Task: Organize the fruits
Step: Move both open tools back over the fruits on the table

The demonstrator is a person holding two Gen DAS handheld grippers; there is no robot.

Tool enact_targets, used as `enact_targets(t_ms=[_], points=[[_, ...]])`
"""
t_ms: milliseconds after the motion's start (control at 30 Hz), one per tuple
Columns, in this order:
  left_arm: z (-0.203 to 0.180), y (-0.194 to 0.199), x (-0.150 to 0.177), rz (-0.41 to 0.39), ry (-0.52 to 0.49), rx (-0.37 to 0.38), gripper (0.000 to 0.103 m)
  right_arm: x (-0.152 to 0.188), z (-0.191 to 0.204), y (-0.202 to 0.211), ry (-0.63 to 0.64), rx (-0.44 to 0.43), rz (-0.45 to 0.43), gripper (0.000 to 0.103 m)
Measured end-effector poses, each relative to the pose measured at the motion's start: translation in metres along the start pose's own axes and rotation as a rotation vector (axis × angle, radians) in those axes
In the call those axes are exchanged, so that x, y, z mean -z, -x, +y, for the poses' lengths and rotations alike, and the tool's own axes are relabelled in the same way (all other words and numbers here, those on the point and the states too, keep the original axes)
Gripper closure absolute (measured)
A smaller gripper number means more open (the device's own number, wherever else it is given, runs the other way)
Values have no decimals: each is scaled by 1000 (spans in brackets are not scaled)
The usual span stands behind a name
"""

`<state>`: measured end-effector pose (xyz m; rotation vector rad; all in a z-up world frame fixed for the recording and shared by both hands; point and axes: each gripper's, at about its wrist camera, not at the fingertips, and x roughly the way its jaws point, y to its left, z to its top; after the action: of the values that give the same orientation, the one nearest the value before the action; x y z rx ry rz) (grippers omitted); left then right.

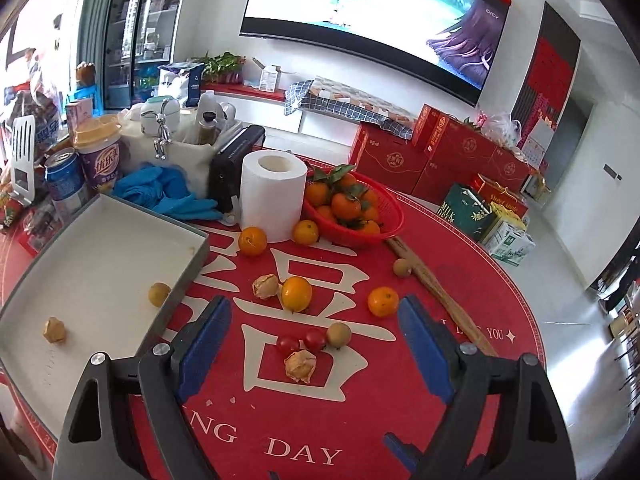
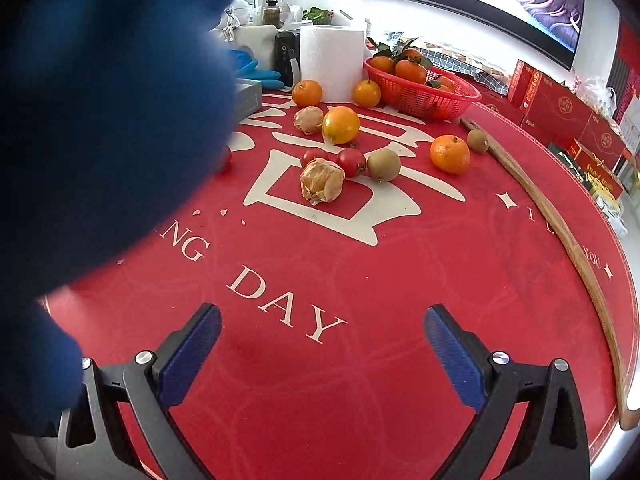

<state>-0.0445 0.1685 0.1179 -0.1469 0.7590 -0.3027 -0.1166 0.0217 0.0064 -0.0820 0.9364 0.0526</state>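
Loose fruit lies on the red tablecloth: oranges (image 1: 296,293) (image 2: 449,153), two cherry tomatoes (image 1: 314,339) (image 2: 351,161), husked physalis (image 1: 300,365) (image 2: 321,181) and brown longans (image 1: 339,334) (image 2: 383,164). A grey tray (image 1: 36,280) at the left holds a longan (image 1: 159,294) and a physalis (image 1: 54,330). My left gripper (image 1: 314,320) is open and empty, just above the tomatoes and physalis. My right gripper (image 2: 322,320) is open and empty over bare cloth, well short of the fruit. A blue sleeve (image 2: 100,120) hides the left of the right wrist view.
A red basket of tangerines (image 1: 390,208) (image 2: 420,96) stands behind the fruit beside a paper roll (image 1: 272,194) (image 2: 332,62). A long wooden stick (image 1: 436,292) (image 2: 568,240) lies along the right. Blue gloves (image 1: 168,192), cans, cups and bottles crowd the back left.
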Motion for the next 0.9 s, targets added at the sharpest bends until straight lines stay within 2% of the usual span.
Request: enact_targets(t_ms=[367,667,800,900], points=[[-1,0,0,2,-14,-10,15,3,-15,3,-2,2,4,1],[0,-2,1,1,-21,-13,15,6,-10,3,-4,-12,8,1],[5,-3,1,-12,-48,-61,15,12,-19,4,12,-37,44,1],[19,-5,4,-57,-109,-168,15,13,-42,6,-6,-24,67,1]])
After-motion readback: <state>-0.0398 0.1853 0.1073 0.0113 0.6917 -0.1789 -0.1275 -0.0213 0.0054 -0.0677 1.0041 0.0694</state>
